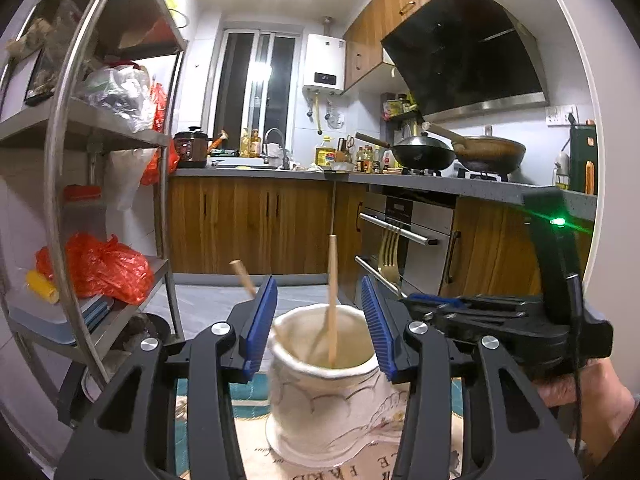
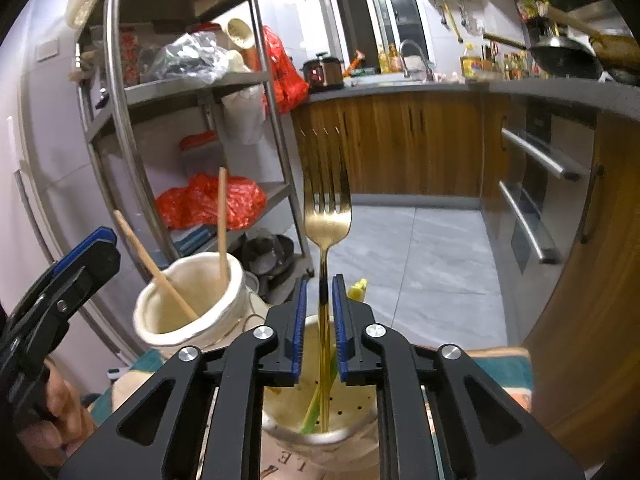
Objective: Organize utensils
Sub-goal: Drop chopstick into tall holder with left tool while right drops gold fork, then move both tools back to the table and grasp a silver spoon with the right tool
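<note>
A white ceramic jar (image 1: 320,400) (image 2: 188,320) holds two wooden chopsticks, one upright (image 1: 332,280) (image 2: 222,216) and one leaning (image 1: 242,276) (image 2: 148,260). My left gripper (image 1: 319,284) (image 2: 84,252) is open, its blue pads on either side above the jar's mouth and touching nothing. A gold fork (image 2: 326,208) (image 1: 390,252) stands tines up, its handle down in a perforated metal holder (image 2: 280,424) beside a green utensil (image 2: 316,408). My right gripper (image 2: 320,280) (image 1: 416,298) has its pads slightly apart around the fork's handle, with a small gap on each side.
Both containers stand on a printed cloth (image 1: 248,432) with a teal border. A steel shelf rack (image 2: 120,92) with red bags stands to the left. Wooden cabinets (image 2: 400,140), an oven (image 2: 532,200) and a worktop with pans lie beyond the tiled floor. A hand (image 2: 52,408) holds the left gripper.
</note>
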